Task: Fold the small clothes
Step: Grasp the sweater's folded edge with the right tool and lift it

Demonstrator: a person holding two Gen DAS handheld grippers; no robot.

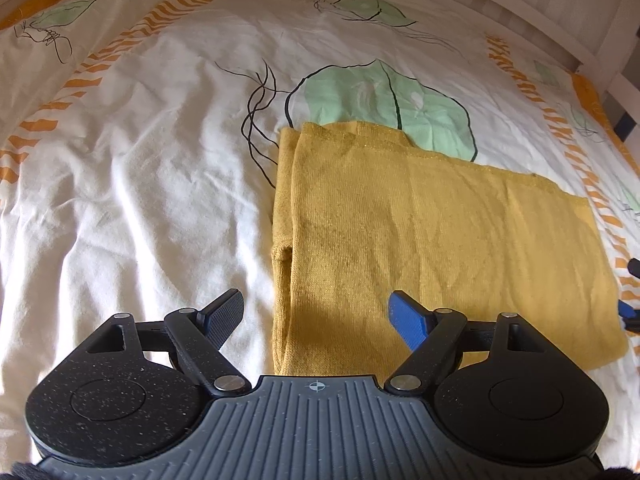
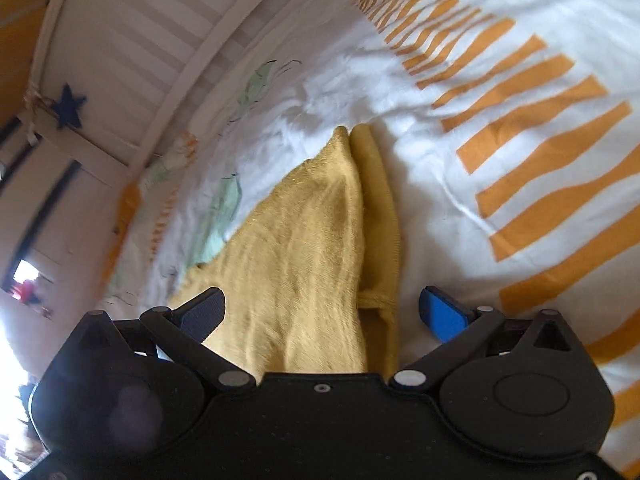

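Both jaws spread wide, yellow garment (image 1: 420,232) folded – edges free

Bright daylight; left view sharp, right view motion-blurred; strong fisheye bending at edges.

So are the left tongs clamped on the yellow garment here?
No, the left tongs stand open above the yellow garment, gripping nothing.

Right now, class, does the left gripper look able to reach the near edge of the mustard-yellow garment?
Probably yes. The left gripper is open just above the mustard-yellow garment, which lies flat on the printed duvet, with nothing between the fingers and the cloth.
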